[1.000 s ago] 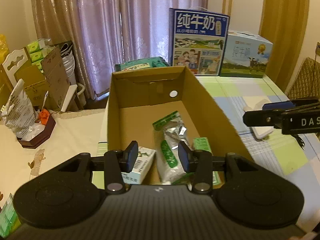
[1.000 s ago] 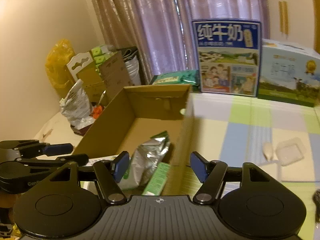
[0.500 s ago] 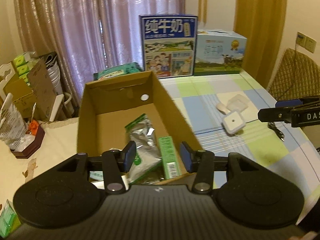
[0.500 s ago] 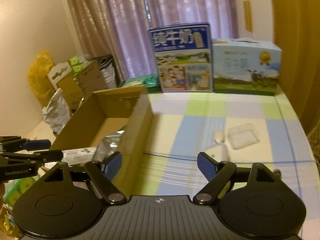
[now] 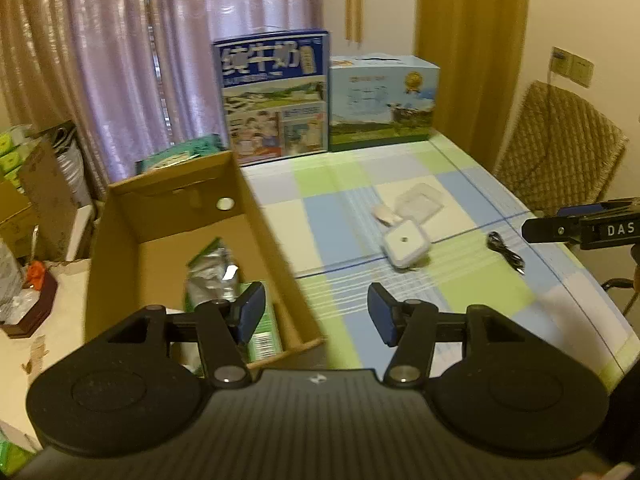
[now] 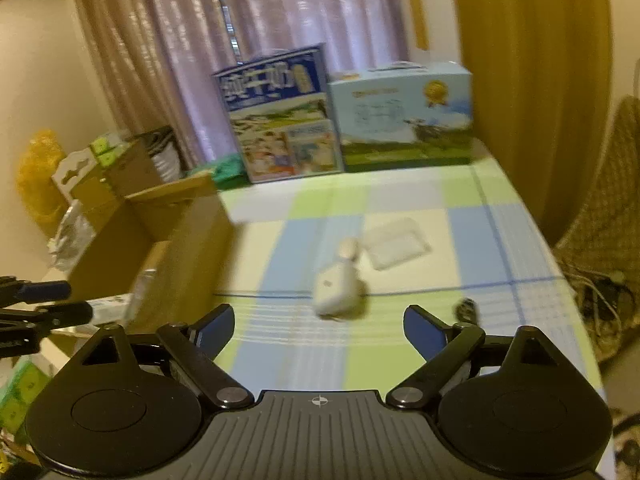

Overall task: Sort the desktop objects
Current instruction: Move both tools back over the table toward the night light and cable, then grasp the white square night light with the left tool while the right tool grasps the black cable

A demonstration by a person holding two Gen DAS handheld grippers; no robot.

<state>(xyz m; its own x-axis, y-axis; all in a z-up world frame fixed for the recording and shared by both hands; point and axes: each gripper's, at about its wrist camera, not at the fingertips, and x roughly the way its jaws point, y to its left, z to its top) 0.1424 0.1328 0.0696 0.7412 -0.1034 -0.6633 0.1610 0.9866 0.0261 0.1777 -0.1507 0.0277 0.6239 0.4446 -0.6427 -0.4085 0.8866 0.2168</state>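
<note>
The cardboard box [image 5: 192,216] at the table's left already holds a silver pouch [image 5: 212,276] and a green carton [image 5: 262,332], so sorting looks partly done; left on the checked tablecloth [image 5: 340,216] are a white square case [image 5: 405,242], a clear lid [image 5: 420,202] and a black cable [image 5: 506,252]. Left gripper [image 5: 316,314] and right gripper [image 6: 318,330] both hang spread wide, holding nothing

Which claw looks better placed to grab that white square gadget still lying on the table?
Probably the right claw: it is open and the white gadget sits straight ahead between its fingers. The left claw, also open, points nearer the cardboard box.
</note>
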